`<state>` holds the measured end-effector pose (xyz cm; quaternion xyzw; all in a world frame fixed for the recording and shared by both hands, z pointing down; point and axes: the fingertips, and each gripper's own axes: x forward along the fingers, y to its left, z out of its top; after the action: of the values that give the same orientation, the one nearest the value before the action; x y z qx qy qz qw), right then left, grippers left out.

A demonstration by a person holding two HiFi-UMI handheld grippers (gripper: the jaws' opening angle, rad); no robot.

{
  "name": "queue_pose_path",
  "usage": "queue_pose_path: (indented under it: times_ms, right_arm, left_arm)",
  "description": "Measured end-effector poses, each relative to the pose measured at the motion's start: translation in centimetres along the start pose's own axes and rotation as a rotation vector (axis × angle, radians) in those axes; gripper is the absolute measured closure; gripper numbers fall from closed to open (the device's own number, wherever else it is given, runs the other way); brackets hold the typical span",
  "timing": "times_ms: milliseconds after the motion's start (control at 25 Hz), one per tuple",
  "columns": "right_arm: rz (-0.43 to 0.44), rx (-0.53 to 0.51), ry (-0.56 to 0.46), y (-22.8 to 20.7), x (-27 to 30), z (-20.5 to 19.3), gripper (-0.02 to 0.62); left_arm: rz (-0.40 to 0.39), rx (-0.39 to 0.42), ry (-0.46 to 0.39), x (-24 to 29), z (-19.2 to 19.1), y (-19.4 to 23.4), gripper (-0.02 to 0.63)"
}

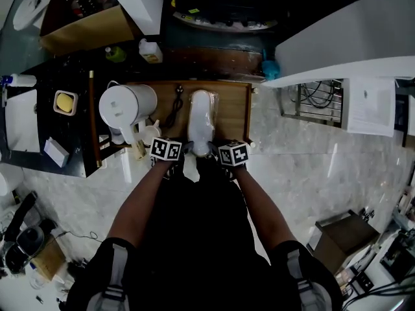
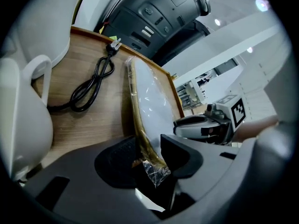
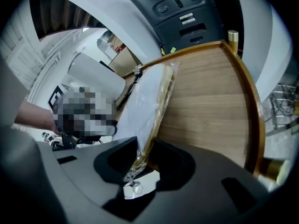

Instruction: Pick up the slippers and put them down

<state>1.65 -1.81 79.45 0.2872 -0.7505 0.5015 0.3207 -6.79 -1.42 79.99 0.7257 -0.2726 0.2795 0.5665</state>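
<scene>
Both of my forearms reach forward from the body and converge toward the near edge of the wooden tabletop (image 1: 235, 112). Each wrist is angled so that its hand-held gripper points forward and downward. The left hand-held gripper (image 1: 181, 153) and the right hand-held gripper (image 1: 218, 153) sit side by side at that near edge, marker cubes uppermost, with only the slippers (image 1: 201, 123) between them. The slippers are a white pair sealed in clear plastic wrap. They lie lengthwise at about the middle of the tabletop's width and run from the near edge toward the far edge. In the left gripper view, the jaws of the left hand-held gripper (image 2: 149, 158) are clamped on the near end of the slippers (image 2: 150, 101): the tan sole edge lies against the left pad, the white upper against the right jaw, and a crumpled tail of wrap hangs down in the gap. In the right gripper view, the right hand-held gripper (image 3: 140, 161) is likewise clamped on the near end of the slippers (image 3: 145, 99), with wrap bunched between the pads. I cannot tell whether the near end is raised off the wood. A coiled black cable (image 1: 175, 109) lies just left of the slippers, and a white kettle (image 1: 127, 105) stands at the left edge.
</scene>
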Motion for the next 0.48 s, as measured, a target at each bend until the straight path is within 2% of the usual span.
queue_pose_path:
  times_ms: [160,280,480]
  right_arm:
    - [0.002,-0.023,-0.039,0.0,-0.4,0.3,0.433]
    - [0.000,-0.024,-0.053,-0.2,-1.0,0.4,0.414]
    - [0.011,-0.068,-0.067,-0.3,-2.5,0.3,0.414]
  left_arm:
    - [0.049,0.062,0.000,-0.3,0.2,0.6,0.385]
    - [0.058,0.081,-0.004,-0.7,0.2,0.6,0.371]
    - [0.020,0.078,-0.120,-2.7,1.2,-0.7,0.371]
